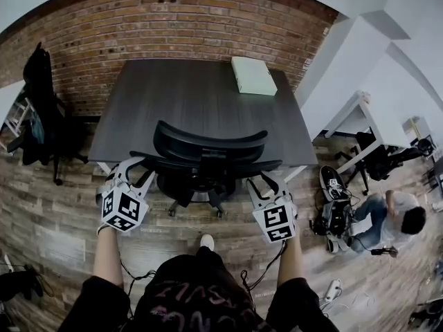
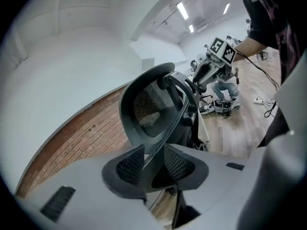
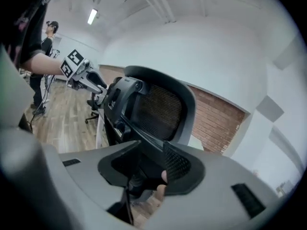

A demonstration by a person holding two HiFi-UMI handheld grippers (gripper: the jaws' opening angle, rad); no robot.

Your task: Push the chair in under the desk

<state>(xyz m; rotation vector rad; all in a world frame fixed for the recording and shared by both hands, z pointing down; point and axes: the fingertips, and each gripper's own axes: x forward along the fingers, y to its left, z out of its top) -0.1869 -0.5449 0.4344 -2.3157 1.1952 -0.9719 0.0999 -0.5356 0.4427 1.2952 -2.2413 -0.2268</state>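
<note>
A black mesh office chair (image 1: 208,159) stands at the near edge of a dark grey desk (image 1: 201,95), its back toward me. In the head view my left gripper (image 1: 140,166) is at the backrest's left side and my right gripper (image 1: 266,185) at its right side. The left gripper view shows my left gripper (image 2: 154,164) shut on the backrest's black frame edge (image 2: 170,123). In the right gripper view my right gripper (image 3: 144,169) is likewise shut on the frame edge (image 3: 139,138) of the mesh backrest (image 3: 160,109). The seat is hidden behind the backrest.
A white box (image 1: 252,75) lies at the desk's far right. A brick wall (image 1: 173,19) runs behind the desk. Another black chair draped with clothing (image 1: 41,109) stands left. At the right are a white desk (image 1: 349,113), shoes (image 1: 331,182) and a crouching person (image 1: 391,220). Cables cross the wooden floor.
</note>
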